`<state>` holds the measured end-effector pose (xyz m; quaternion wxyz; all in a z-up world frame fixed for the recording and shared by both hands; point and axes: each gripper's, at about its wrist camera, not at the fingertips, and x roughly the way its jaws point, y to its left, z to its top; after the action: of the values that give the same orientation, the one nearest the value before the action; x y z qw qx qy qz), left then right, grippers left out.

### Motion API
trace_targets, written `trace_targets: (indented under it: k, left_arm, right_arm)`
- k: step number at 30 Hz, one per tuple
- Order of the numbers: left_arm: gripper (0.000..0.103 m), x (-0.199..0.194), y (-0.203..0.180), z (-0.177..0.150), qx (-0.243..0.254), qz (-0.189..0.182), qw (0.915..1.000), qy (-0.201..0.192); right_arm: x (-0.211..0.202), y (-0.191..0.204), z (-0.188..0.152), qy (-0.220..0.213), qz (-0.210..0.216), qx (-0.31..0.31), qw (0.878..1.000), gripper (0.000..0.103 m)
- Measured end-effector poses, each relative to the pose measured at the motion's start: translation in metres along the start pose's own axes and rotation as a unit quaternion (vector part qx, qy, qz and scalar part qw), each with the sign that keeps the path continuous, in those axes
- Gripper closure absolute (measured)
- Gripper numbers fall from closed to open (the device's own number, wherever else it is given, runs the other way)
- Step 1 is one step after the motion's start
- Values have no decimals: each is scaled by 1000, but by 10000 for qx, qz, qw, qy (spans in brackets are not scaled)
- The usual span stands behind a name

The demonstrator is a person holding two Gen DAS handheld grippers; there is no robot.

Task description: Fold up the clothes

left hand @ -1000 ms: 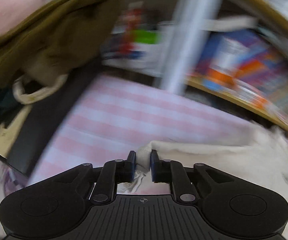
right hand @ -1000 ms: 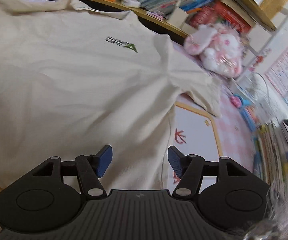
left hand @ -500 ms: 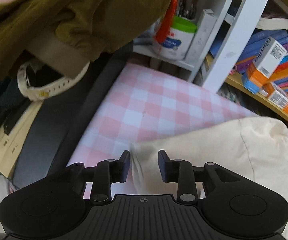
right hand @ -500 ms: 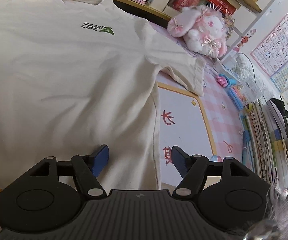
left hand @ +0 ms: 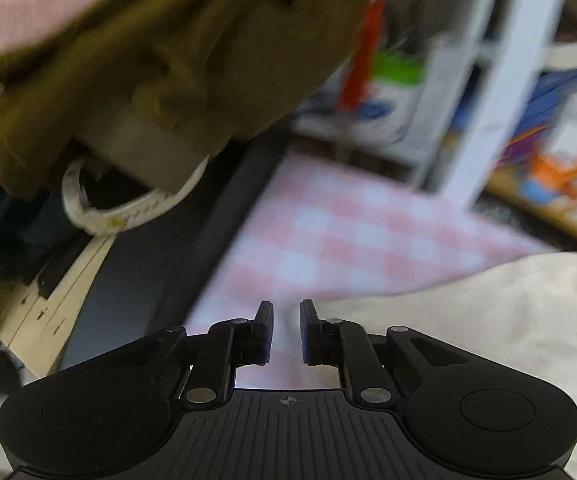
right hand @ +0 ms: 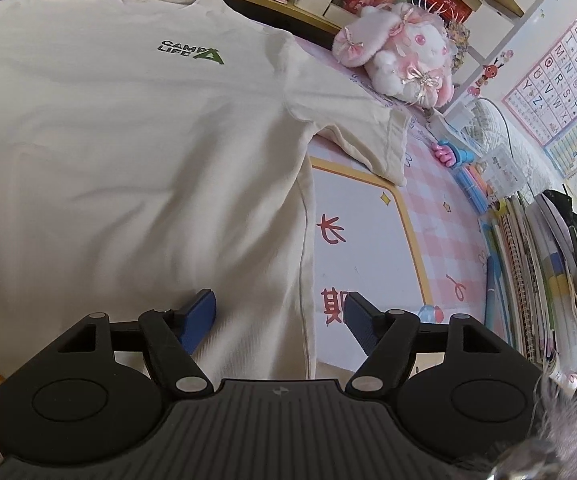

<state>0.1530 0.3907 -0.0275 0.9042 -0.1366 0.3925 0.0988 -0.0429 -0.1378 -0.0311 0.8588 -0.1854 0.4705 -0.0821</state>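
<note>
T-shirt (right hand: 128, 152): cream, logo up, spread flat on the pink checked surface (right hand: 440, 216), ready for a first fold.
Right gripper (right hand: 278, 312): jaws wide and just opened further, straddling the shirt's side seam near the hem; nothing gripped.
Left gripper (left hand: 286, 330): jaws narrow after just closing, at the shirt's left edge (left hand: 468, 320); blur hides whether cloth is pinched.
Olive garment (left hand: 160, 76): hangs beyond the surface's left edge, cut off.

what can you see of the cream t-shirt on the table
The cream t-shirt lies flat and face up on the pink checked table cover, collar away from the camera, its short sleeve spread towards the plush toy. It looks like soft cotton, lightly creased, with a small dark and green "CAMP LIFE" print on the chest. The right gripper hangs open over its side seam near the hem.
</note>
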Motion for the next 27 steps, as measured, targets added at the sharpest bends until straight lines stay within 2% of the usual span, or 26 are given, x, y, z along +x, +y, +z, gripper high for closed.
trace_targets:
  k: [2, 4, 6, 9, 11, 13, 15, 16, 18, 21, 23, 25, 27]
  left_arm:
    - [86, -20, -9, -8, 191, -610, 9979, -70]
    - [86, -27, -25, -20, 669, -681, 9954, 125]
    - [86, -28, -32, -37, 1054, -607, 9911, 544]
    - [86, -43, -29, -69, 1726, -526, 9798, 857]
    - [84, -55, -20, -90, 2101, -249, 9729, 931]
    - [83, -66, -10, -93, 1906, -194, 9774, 895]
    - [83, -74, -5, -90, 1453, -221, 9865, 722]
    - [82, -80, -4, -88, 1181, -361, 9908, 546]
    - [76, -88, -9, -85, 920, -667, 9933, 215]
    - [74, -82, -32, -88, 1407, -733, 9872, 156]
    - [74, -66, -46, -92, 1791, -514, 9818, 370]
    - [82, -56, -44, -94, 1655, -476, 9840, 455]
    - [83, -52, -39, -94, 1493, -400, 9872, 405]
  right_arm:
    - [0, 0, -1, -21, 1, 39, 10000, 34]
    - [0, -1, -1, -36, 1, 73, 10000, 34]
    - [0, -1, -1, -48, 16, 90, 9999, 33]
    - [0, -3, -2, -53, 72, 100, 9999, 34]
    - [-1, -4, -4, -67, 91, 149, 9998, 33]
    - [-1, -4, -6, -95, 89, 214, 9997, 33]
    - [-2, -5, -7, -112, 90, 264, 9995, 33]
    - [-2, -5, -7, -108, 91, 255, 9996, 33]
    - [-1, -5, -6, -100, 92, 234, 9996, 33]
    - [-1, -4, -5, -86, 98, 173, 9998, 33]
    - [-1, -5, -5, -65, 125, 205, 9997, 33]
    - [0, -7, -5, -45, 139, 260, 9996, 33]
    - [0, -9, -6, -33, 130, 293, 9995, 33]
